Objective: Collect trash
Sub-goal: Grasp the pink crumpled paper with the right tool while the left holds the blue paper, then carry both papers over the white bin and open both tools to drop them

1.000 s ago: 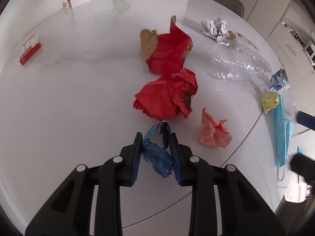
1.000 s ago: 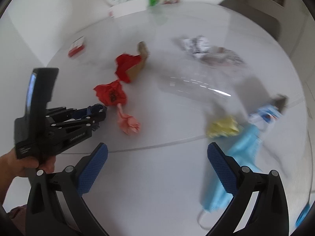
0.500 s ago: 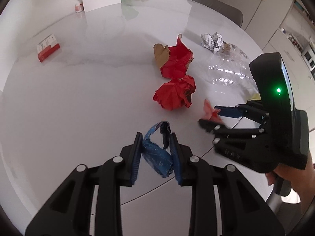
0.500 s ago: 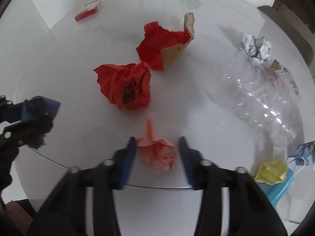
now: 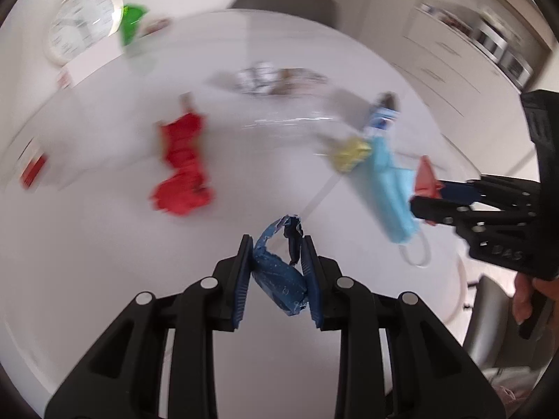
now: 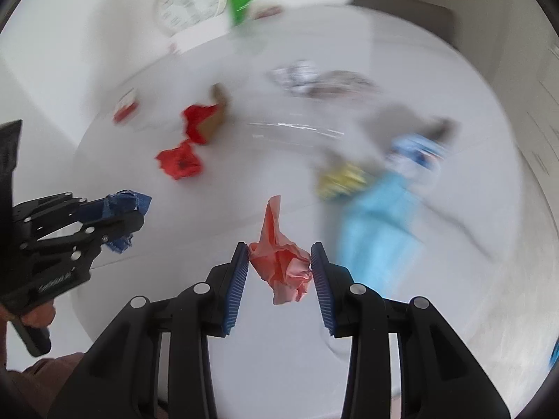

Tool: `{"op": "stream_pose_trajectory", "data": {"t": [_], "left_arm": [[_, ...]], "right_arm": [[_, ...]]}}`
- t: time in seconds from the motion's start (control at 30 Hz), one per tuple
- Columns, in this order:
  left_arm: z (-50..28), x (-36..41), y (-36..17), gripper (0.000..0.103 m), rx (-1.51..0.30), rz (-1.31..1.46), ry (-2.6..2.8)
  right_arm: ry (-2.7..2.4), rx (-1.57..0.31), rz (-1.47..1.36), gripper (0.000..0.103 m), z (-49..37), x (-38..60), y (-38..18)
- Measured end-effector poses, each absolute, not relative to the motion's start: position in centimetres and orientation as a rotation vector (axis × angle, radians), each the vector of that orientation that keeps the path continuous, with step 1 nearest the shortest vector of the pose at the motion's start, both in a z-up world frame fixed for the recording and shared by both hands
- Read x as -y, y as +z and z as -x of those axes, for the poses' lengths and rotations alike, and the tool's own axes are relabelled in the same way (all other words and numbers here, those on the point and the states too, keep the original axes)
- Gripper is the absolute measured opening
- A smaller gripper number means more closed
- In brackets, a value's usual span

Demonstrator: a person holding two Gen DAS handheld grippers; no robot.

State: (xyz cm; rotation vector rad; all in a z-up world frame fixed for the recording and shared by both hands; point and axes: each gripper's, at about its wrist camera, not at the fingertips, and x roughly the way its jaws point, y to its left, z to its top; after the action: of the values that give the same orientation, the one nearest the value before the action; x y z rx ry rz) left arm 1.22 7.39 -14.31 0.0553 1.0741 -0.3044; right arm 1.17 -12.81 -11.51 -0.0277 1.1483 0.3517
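My left gripper is shut on a crumpled blue wrapper and holds it above the white table; it also shows at the left of the right wrist view. My right gripper is shut on a crumpled pink paper, lifted off the table; it shows at the right of the left wrist view. On the table lie a red paper ball, a red and brown torn paper, a yellow wad and a light blue face mask.
A clear plastic bottle, crumpled foil and a blue and white wrapper lie further back. A red and white box, a clock and a green item sit at the far edge. Both views are motion-blurred.
My right gripper closed on the pink paper and lifted it off the table. Both grippers pulled back and swung right, each with its trash.
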Motion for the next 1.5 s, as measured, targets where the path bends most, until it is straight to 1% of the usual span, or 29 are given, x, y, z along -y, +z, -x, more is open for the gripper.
{"op": "stream_pose_trajectory", "data": {"t": [0.13,0.23,0.5,0.57,0.6,0.63,0.7,0.8,1.0,1.07,1.13,1.17,1.23,1.27,1.5], "left_arm": [[-0.2,-2.9,-13.7,0.028,-1.078,-0.098,-0.416],[0.8,0.5,-13.6,0.028,-1.088,-0.128,-0.494],[3.8,10.8,-13.1,0.028,-1.061,-0.251,-0.682],[4.6,13.1,-13.1,0.028,-1.057,-0.286,-0.722],[5.2,14.4,-13.2,0.028,-1.054,-0.308,-0.747],[5.7,15.6,-13.3,0.029,-1.052,-0.323,-0.768],[6.6,18.5,-13.6,0.029,-1.055,-0.351,-0.823],[7.7,22.0,-14.1,0.029,-1.071,-0.371,-0.892],[9.3,28.6,-15.8,0.029,-1.133,-0.387,-1.003],[9.8,30.4,-16.4,0.042,-1.143,-0.400,-1.019],[10.2,31.6,-16.6,0.082,-1.151,-0.412,-1.000],[10.4,31.9,-16.4,0.087,-1.139,-0.407,-0.984],[10.9,32.3,-15.8,0.093,-1.117,-0.395,-0.989],[11.1,32.6,-15.6,0.095,-1.115,-0.396,-0.995],[10.5,33.5,-15.2,0.095,-1.129,-0.372,-0.952]], "right_arm": [[0.196,-1.133,-0.029,0.038,3.0,19.5,-10.1],[0.064,-1.138,-0.090,0.040,6.1,24.8,-10.2],[-0.195,-1.197,-0.293,0.041,12.5,36.6,-15.7],[-0.222,-1.221,-0.342,0.058,13.3,38.4,-17.0],[-0.239,-1.230,-0.354,0.069,13.5,39.0,-17.4],[-0.265,-1.225,-0.352,0.076,13.9,39.6,-17.5],[-0.306,-1.210,-0.338,0.083,14.4,40.4,-17.0],[-0.371,-1.182,-0.299,0.097,15.5,42.2,-15.7],[-0.466,-1.155,-0.207,0.099,18.4,45.0,-13.0],[-0.483,-1.145,-0.196,0.100,19.2,45.6,-12.4],[-0.498,-1.136,-0.199,0.100,20.1,46.3,-12.0],[-0.502,-1.134,-0.204,0.100,20.5,46.6,-11.8],[-0.508,-1.134,-0.211,0.100,20.9,47.2,-11.6],[-0.511,-1.133,-0.210,0.100,21.0,47.4,-11.6],[-0.500,-1.135,-0.221,0.100,20.5,47.8,-11.7]]}}
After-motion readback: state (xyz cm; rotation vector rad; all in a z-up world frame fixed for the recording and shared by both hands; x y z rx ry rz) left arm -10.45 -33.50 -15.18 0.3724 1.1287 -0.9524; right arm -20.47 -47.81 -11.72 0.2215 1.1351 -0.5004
